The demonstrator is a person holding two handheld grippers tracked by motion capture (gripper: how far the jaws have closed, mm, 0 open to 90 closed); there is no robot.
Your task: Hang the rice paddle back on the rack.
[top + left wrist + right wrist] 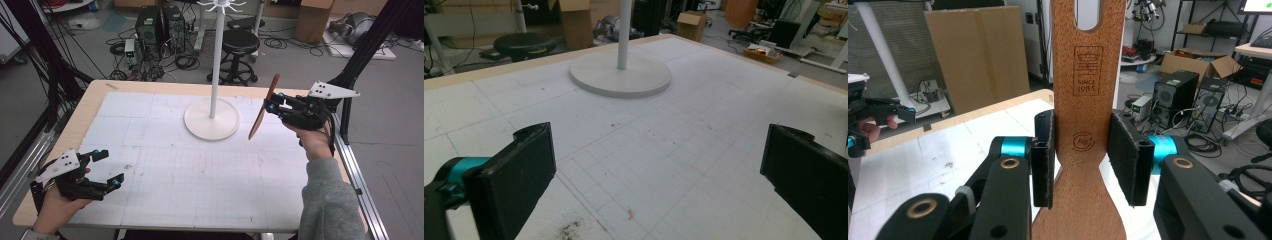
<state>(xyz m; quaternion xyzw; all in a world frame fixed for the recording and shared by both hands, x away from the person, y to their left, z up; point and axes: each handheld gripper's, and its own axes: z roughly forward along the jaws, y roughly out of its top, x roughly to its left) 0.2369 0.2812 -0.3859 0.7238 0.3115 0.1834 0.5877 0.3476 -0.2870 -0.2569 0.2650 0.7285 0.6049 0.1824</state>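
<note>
- The left gripper (107,169) sat low at the table's near left corner in the high view, held in the person's left hand (57,206), its jaws spread wide with nothing between them.
- The left gripper view looked between those wide jaws across bare gridded sheet (684,150), marked by small dark specks, toward the white stand base (620,76).
- The right gripper (276,105) was raised near the table's right edge, clamped on a wooden spatula (263,107) held clear of the surface, tilted.
- The right gripper view alone revealed the spatula's (1088,100) burned-in stamp and its slot, the pads (1044,157) pinching the flat handle from both sides.
- Open sheet lay between the two grippers; the stand's pole (217,60) rose mid-table toward the far edge.
- Beyond lay a stool (240,45) and cables.
</note>
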